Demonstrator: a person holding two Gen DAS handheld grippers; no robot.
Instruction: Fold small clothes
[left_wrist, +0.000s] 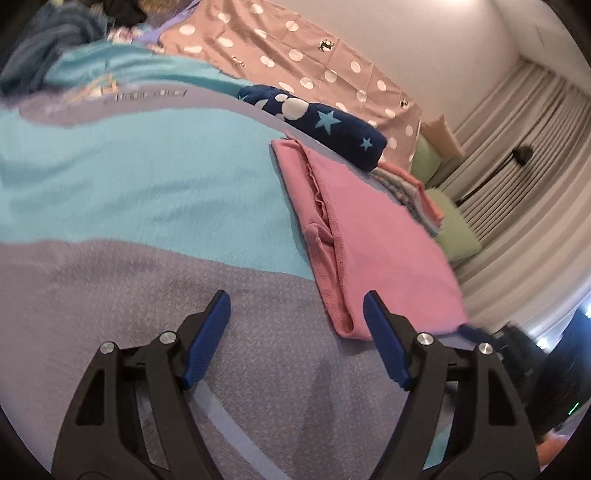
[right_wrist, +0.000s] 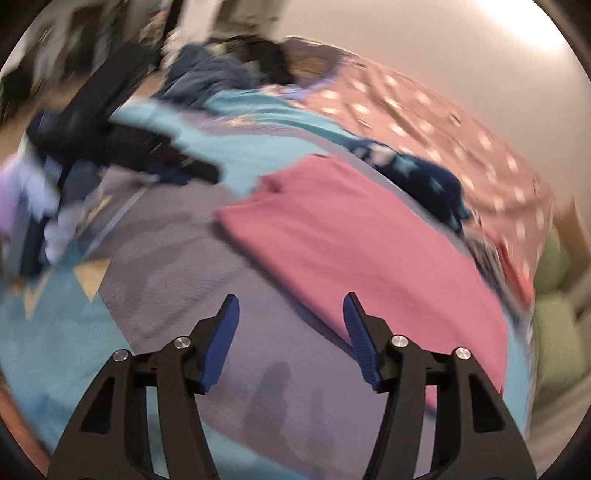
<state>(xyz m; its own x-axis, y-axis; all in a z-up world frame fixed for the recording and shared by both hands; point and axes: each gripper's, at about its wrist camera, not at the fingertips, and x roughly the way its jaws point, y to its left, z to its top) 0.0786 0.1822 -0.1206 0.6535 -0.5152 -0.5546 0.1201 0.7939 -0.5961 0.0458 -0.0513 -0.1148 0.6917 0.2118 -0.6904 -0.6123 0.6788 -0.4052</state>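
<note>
The pink garment (left_wrist: 373, 236) is lying folded on the blue and grey bedspread (left_wrist: 129, 177), near a navy starred piece (left_wrist: 317, 122). Being soft, light and limp, it likely needs gripping at a folded edge. Left gripper (left_wrist: 295, 321) and right gripper (right_wrist: 291, 321) are hovering wide apart, holding nothing. Curtains (left_wrist: 517, 155) are hanging far right.

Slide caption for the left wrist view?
Open left claw beside a folded pink garment on the bedspread.

a bed covered by a turquoise and grey blanket (left_wrist: 122, 177). on it lie a folded pink garment (left_wrist: 384, 251), a folded navy star-print garment (left_wrist: 325, 122) just beyond, and a rumpled clothes pile (right_wrist: 221, 74) at the far end.
</note>
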